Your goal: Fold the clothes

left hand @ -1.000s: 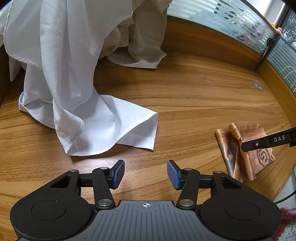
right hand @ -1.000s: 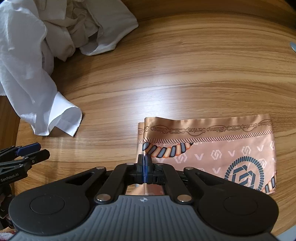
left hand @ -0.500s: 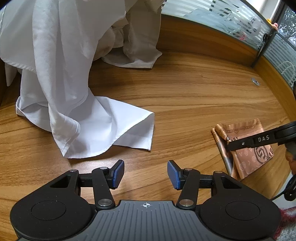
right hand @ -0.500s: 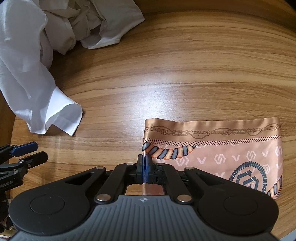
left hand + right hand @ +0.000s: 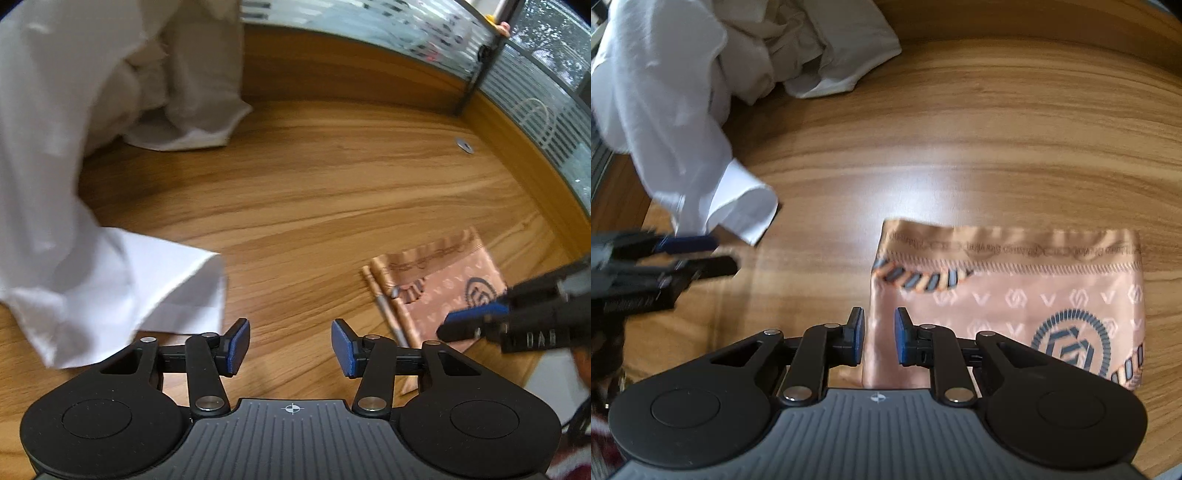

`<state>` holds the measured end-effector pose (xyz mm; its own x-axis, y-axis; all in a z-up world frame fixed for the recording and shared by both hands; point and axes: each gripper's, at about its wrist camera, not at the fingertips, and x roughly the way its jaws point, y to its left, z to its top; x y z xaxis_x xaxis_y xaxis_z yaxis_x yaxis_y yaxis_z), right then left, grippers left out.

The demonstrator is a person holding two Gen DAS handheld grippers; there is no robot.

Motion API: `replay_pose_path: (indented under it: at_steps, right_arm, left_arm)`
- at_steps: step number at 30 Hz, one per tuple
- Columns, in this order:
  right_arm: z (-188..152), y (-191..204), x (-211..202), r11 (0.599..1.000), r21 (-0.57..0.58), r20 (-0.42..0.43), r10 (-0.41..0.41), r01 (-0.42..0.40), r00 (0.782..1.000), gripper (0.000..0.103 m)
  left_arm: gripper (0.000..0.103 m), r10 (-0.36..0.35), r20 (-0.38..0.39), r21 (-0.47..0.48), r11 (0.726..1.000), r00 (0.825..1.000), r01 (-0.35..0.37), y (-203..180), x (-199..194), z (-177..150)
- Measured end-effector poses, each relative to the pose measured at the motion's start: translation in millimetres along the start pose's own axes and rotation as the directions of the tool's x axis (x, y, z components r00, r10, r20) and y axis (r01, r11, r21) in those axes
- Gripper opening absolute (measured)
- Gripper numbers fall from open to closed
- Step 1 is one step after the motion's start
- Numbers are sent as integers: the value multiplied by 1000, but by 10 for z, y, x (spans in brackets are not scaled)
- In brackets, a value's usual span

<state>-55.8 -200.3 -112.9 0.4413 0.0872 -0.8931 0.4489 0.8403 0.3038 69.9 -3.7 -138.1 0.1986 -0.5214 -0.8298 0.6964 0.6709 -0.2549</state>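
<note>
A folded peach-pink scarf (image 5: pixel 1015 291) with a dark rope and emblem print lies flat on the wooden table (image 5: pixel 960 147). My right gripper (image 5: pixel 879 341) hovers over the scarf's near left corner with its jaws a little apart, and the cloth lies loose between them. The scarf also shows at the right in the left wrist view (image 5: pixel 439 288), with the right gripper (image 5: pixel 476 325) over it. My left gripper (image 5: pixel 290 347) is open and empty above bare wood. A crumpled white shirt (image 5: pixel 92 221) lies at the left, one sleeve cuff (image 5: pixel 742 206) reaching toward the scarf.
The white shirt piles high at the back left (image 5: pixel 701 55). A wooden rim and glass partition (image 5: pixel 406 33) curve around the far side of the table. A small metal disc (image 5: pixel 464 145) sits in the tabletop at the far right.
My right gripper has opened and let go of the scarf's corner, which now lies flat. My left gripper has shifted right, toward the scarf, and stays open.
</note>
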Motion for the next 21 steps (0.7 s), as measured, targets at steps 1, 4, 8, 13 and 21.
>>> replay_pose_path:
  at_steps: [1, 4, 8, 13, 21]
  right_arm:
    - [-41, 1, -11, 1000, -3, -3, 0, 0, 1000, 20]
    - [-168, 49, -27, 1000, -17, 6, -19, 19, 1000, 22]
    - [-290, 24, -95, 993, 25, 58, -113, 112, 992, 22]
    - [-404, -482, -340, 968, 207, 135, -173, 143, 976, 25]
    - [-518, -1237, -672, 919, 330, 144, -276, 217, 950, 25]
  left_arm:
    - [44, -18, -11, -4, 1000, 1000, 18, -12, 47, 28]
    - [43, -63, -34, -23, 998, 997, 62, -34, 152, 124]
    - [36, -111, -28, 3, 994, 993, 111, -127, 229, 238]
    - [22, -192, -11, 69, 979, 981, 192, -375, 326, 318]
    - [22, -219, -72, 345, 910, 973, 230, -929, 594, 291]
